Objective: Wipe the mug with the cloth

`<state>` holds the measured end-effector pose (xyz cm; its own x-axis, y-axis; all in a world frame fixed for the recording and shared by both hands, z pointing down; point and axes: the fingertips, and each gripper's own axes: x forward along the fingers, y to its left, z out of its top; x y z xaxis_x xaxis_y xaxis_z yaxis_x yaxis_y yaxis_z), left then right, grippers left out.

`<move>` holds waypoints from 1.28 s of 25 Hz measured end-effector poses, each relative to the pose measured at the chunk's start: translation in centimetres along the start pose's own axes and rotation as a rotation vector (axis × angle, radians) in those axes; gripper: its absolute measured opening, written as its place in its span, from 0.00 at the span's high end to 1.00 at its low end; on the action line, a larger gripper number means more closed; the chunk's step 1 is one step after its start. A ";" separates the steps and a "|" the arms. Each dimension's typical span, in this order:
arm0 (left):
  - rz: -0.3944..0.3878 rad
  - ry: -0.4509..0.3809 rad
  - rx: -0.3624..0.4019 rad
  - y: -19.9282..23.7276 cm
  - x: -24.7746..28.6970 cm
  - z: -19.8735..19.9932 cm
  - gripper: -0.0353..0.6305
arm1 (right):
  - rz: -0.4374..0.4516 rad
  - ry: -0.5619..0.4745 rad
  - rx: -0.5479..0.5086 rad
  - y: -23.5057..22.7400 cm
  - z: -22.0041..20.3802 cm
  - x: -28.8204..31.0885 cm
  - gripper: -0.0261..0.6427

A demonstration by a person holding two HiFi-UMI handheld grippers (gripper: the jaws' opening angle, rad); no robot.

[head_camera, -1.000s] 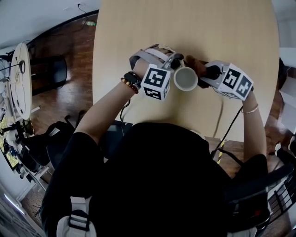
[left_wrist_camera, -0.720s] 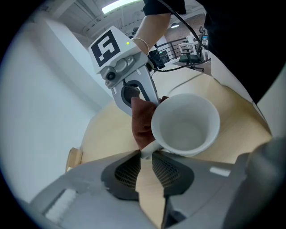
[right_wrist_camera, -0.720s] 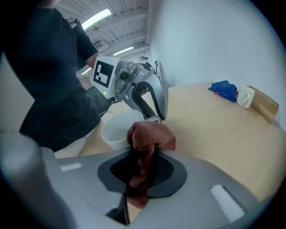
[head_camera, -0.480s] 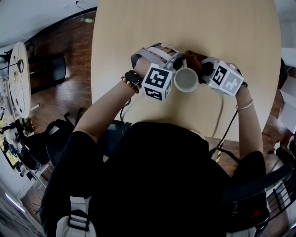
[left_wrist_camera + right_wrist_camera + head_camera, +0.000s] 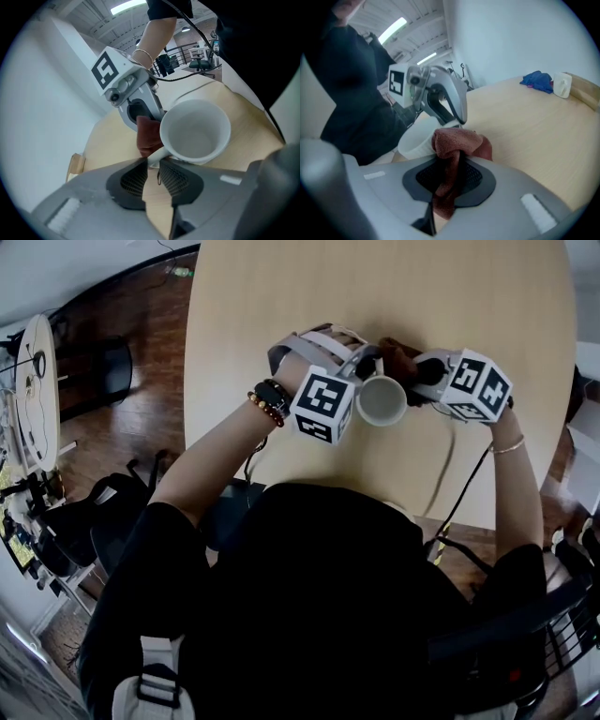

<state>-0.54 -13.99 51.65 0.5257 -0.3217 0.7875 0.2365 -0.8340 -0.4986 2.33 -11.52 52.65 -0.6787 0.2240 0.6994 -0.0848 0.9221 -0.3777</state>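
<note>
Still clamped, the left gripper [image 5: 152, 165] has its 2 jaws closed on the handle of the mug [image 5: 197, 131], holding it upright near the table's [image 5: 375, 287] near edge. The right gripper [image 5: 447, 171] is shut on the cloth [image 5: 457, 143], whose bunched end presses against the mug's far outer wall. Over the last second the right gripper has rolled and shifted a little along that wall, its marker cube showing a new tilt in the head view, while the mug and left gripper have hardly moved. That reads as a wiping stroke under way on the outside; the inside looks untouched by the cloth for now. The left gripper view looks down into the mug's bare white interior and shows the handle between the jaws, which the head view hides under the cubes. Only the right gripper view shows the cloth pinched deep between its pads, plus a blue rag [image 5: 539, 80] and a white container [image 5: 561, 85] well away across the table.
</note>
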 end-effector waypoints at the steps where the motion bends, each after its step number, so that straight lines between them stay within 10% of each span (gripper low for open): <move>1: 0.001 -0.002 -0.003 0.0 -0.1 -0.1 0.83 | 0.019 -0.039 0.009 0.1 1.0 -0.6 0.88; 11: -0.004 -0.014 -0.017 0.0 0.1 0.3 0.83 | 0.074 -0.088 0.024 -0.1 3.8 -0.7 0.88; 23: 0.000 -0.034 -0.045 -0.1 -0.2 0.2 0.83 | -0.023 0.181 0.018 -2.0 0.4 3.5 0.88; 32: 0.026 -0.040 -0.131 -0.7 -1.0 -0.7 0.83 | -0.166 -0.026 0.160 -0.6 1.4 -1.9 0.88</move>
<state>-1.86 -13.43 51.43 0.5631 -0.3275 0.7587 0.1155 -0.8779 -0.4647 2.62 -12.94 50.65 -0.6645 0.0634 0.7446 -0.3099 0.8833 -0.3518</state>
